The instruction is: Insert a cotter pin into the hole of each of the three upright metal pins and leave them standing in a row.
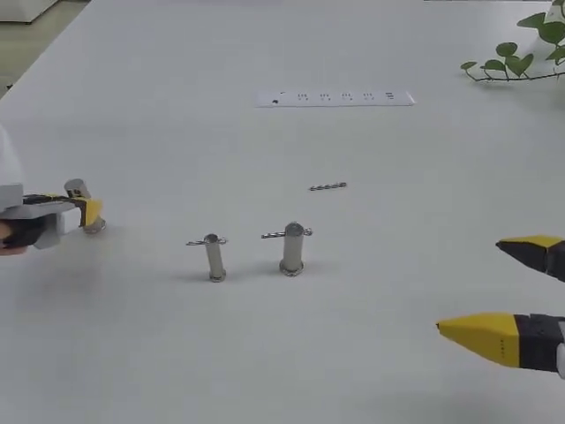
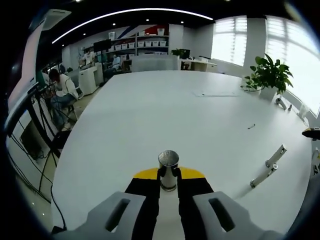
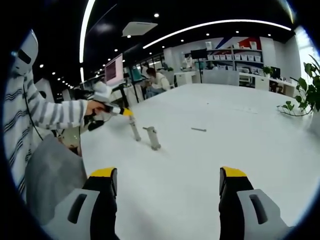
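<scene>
- Where the left gripper shows at 9 o'clock in the head view, its yellow-tipped jaws are closed narrow on the held pin, an upright metal cylinder whose base meets the table.
- From its own camera the left gripper clasps the held pin at dead centre, the round top rising above the jaw tips.
- Toward 3 to 4 o'clock from that gripper, well apart, the second pin stands upright on the table, a cotter pin crossing it just under the head.
- Near it at 3 o'clock stands the third pin, upright too, with another cotter pin through its top.
- At 1 o'clock from the third pin a loose cotter pin lies flat on the table, apart from all the pins.
- Farther out at 12 o'clock lies a white power strip.
- At 4 o'clock in the head view the right gripper hangs with jaws spread wide and nothing between them; the standing pins lie toward 9 to 10 o'clock from it, well apart.
- Seen from its own camera, the right gripper gapes wide, with the second pin and third pin ahead at 11 o'clock, the loose cotter pin near 1 o'clock, and the left gripper beyond.
</scene>
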`<state>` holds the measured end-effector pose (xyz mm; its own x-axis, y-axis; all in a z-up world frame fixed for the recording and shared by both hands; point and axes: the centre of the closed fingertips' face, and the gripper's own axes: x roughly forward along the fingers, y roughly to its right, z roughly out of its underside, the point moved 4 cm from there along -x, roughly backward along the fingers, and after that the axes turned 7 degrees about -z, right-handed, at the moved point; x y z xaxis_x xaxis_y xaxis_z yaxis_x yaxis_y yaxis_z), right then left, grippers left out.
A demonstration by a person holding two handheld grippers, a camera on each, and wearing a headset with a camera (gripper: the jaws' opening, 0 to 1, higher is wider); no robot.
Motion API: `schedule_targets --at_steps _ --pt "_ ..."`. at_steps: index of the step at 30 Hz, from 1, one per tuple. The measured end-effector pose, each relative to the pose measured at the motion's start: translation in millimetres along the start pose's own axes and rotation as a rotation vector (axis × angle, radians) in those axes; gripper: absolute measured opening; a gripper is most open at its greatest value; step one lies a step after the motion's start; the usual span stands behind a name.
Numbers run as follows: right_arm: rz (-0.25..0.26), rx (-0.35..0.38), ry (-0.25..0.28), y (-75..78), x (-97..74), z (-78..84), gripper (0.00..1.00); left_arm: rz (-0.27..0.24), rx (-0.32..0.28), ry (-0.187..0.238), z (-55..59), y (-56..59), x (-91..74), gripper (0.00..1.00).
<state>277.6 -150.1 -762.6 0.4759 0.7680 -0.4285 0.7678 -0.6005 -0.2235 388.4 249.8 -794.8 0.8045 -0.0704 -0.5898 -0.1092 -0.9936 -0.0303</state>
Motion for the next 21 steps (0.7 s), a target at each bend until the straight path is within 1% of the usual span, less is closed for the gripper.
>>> schedule_targets --at_steps 2,3,4,5,7,8,9,11,12,14,15,17,18,19,21 --pt "-0.004 -0.001 -0.001 -1.2 0.7 0.7 0.85 0.028 -0.002 0.008 -0.9 1.9 -7.2 0.11" --pt "-0.006 -0.001 -0.001 -1.6 1.0 0.9 0.85 0.057 0.014 0.017 -1.4 4.9 -11.9 0.11" --pt "-0.007 -0.003 -0.002 -1.9 1.5 1.0 0.85 0.068 0.020 0.024 -1.7 6.4 -15.2 0.11" --pt "-0.008 -0.004 -0.004 -2.5 2.3 1.3 0.85 0.081 0.023 0.029 -1.2 8.4 -20.0 0.11" --pt "-0.015 -0.008 -0.008 -3.9 3.6 1.6 0.85 0.125 0.046 0.038 0.3 14.0 -28.7 0.11" --pt "-0.017 -0.010 -0.009 -4.4 4.0 1.7 0.85 0.134 0.044 0.038 1.6 15.5 -31.9 0.11" --pt "-0.020 -0.014 -0.012 -5.2 4.4 1.6 0.85 0.160 0.067 0.040 3.2 19.1 -36.8 0.11" --pt "-0.024 -0.019 -0.016 -6.1 4.6 1.5 0.85 0.188 0.102 0.046 5.6 24.4 -44.7 0.11" --pt "-0.026 -0.020 -0.017 -6.3 4.7 1.5 0.85 0.210 0.122 0.050 6.3 27.3 -47.9 0.11" --pt "-0.028 -0.022 -0.020 -6.6 4.7 1.5 0.85 0.224 0.139 0.060 6.8 31.0 -53.4 0.11" --pt "-0.028 -0.023 -0.020 -6.7 4.5 1.6 0.85 0.253 0.160 0.062 7.3 35.0 -57.6 0.11" --pt "-0.029 -0.020 -0.016 -6.7 4.1 1.4 0.85 0.270 0.167 0.067 7.0 39.0 -62.5 0.11" --pt "-0.029 -0.019 -0.014 -6.9 3.7 1.2 0.85 0.289 0.193 0.077 6.3 42.5 -65.7 0.11" --pt "-0.029 -0.020 -0.014 -6.9 3.4 1.2 0.85 0.308 0.198 0.074 6.6 46.2 -68.8 0.11" --pt "-0.028 -0.021 -0.016 -6.8 2.7 1.4 0.85 0.340 0.217 0.082 6.9 51.5 -72.8 0.11"
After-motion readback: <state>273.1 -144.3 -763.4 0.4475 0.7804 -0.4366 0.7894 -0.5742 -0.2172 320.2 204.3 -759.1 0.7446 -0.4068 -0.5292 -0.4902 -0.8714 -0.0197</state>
